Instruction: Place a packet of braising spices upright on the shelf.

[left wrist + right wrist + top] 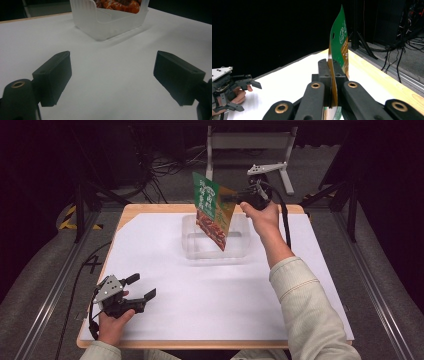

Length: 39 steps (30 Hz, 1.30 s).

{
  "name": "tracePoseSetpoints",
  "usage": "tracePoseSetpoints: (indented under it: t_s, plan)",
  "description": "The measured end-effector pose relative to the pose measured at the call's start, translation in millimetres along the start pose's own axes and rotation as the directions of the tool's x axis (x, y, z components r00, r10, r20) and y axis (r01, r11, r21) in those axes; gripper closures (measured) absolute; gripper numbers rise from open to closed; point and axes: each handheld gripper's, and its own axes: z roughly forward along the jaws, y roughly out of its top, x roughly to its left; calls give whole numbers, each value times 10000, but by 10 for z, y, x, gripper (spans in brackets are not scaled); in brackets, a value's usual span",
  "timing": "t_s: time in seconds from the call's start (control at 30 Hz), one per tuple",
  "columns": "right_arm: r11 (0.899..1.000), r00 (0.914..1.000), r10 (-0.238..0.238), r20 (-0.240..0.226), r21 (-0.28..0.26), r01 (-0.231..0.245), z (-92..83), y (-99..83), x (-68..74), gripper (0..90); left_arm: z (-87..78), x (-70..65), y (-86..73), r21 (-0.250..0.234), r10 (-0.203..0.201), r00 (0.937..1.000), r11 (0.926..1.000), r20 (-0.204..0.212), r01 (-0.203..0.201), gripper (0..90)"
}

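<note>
Nearest the high camera, the left gripper (pixel 141 287) rests on the white table (pixel 165 285) near its front left corner, jaws wide apart with nothing between them. Farther back, the right gripper (pixel 231 198) has its jaws clamped on one edge of a green and orange snack packet (pixel 212 210), hanging tilted with its lower corner over the clear plastic bin (pixel 192 247). To do this well, lower the packet straight so it clears the bin's rim before letting go. Beyond the table stands a metal frame (pixel 250 142).
</note>
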Motion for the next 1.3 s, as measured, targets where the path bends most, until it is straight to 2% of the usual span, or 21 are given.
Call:
tracePoseSetpoints:
  t_s: [0.37,0.6,0.77,1.3]
  plan:
    - [9998,9999,-53,137,-182,56,60,-15,-26,896,-7,4,-4,-17,-58,10000,10000,-12,58,157]
    - [9987,9974,-370,623,-337,391,91,-7,-13,897,-7,6,-4,-32,-64,10000,10000,-3,64,157]
    - [9995,9964,-293,799,-90,301,136,-40,-20,896,-8,6,-4,-31,-61,10000,10000,-4,61,157]
    - [9992,9959,-252,873,332,224,263,-241,-6,893,-8,-9,-3,-11,-66,10000,10000,-51,66,157]
